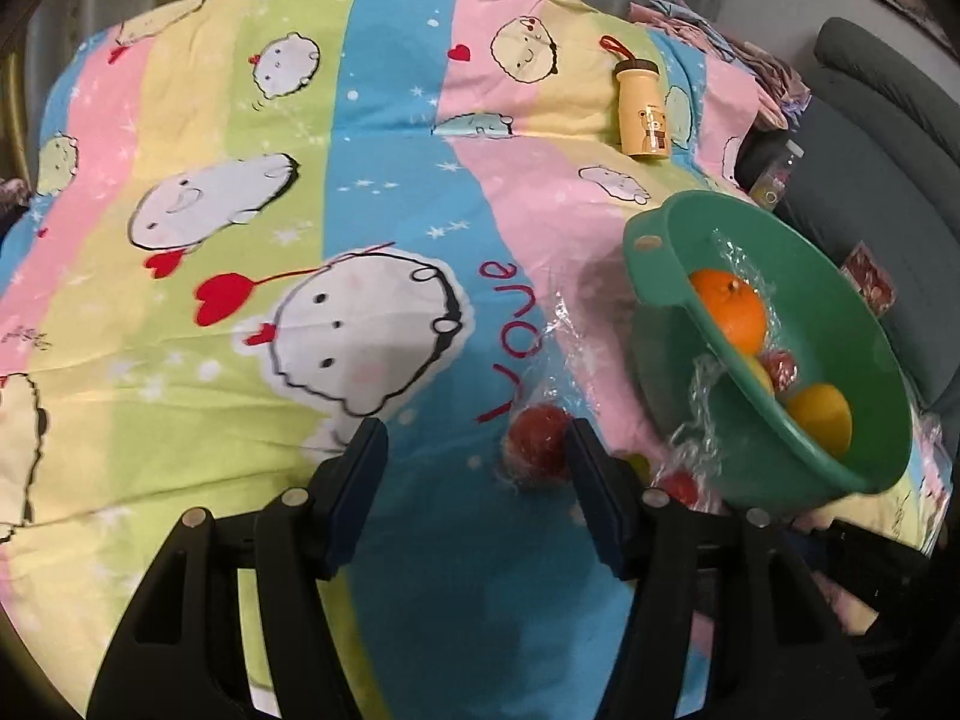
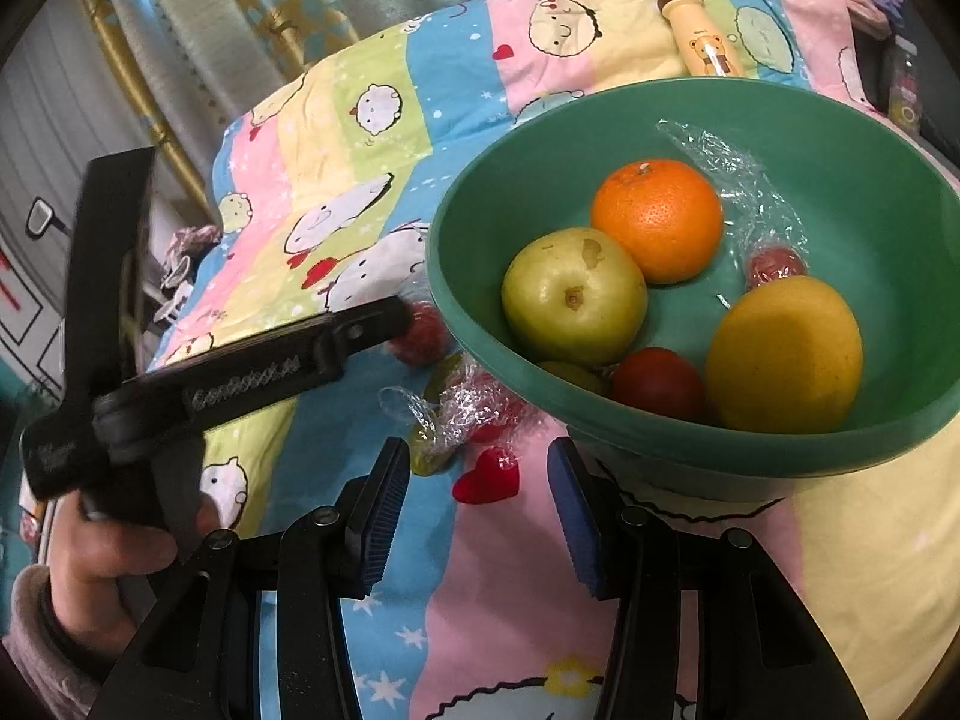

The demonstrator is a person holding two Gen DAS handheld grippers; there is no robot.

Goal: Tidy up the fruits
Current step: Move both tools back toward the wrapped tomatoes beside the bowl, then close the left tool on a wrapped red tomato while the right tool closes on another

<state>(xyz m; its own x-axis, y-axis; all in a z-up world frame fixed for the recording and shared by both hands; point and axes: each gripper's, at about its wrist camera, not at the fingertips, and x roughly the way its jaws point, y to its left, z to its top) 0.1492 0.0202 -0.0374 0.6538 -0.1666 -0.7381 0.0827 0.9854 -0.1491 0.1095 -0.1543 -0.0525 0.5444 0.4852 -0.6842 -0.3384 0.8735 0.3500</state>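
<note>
Right wrist view shows the green bowl (image 2: 690, 432) near the bed's front edge already holding most fruits, while a wrapped red fruit (image 1: 537, 444) remains outside, just beyond the left gripper (image 1: 474, 456), jaws apart.

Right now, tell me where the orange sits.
The orange sits inside the green bowl, toward its far side, touching the green apple.

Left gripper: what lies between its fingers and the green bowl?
In the left wrist view, a wrapped red fruit lies by the left gripper; crinkled plastic wrap and another red fruit sit before the green bowl.
</note>
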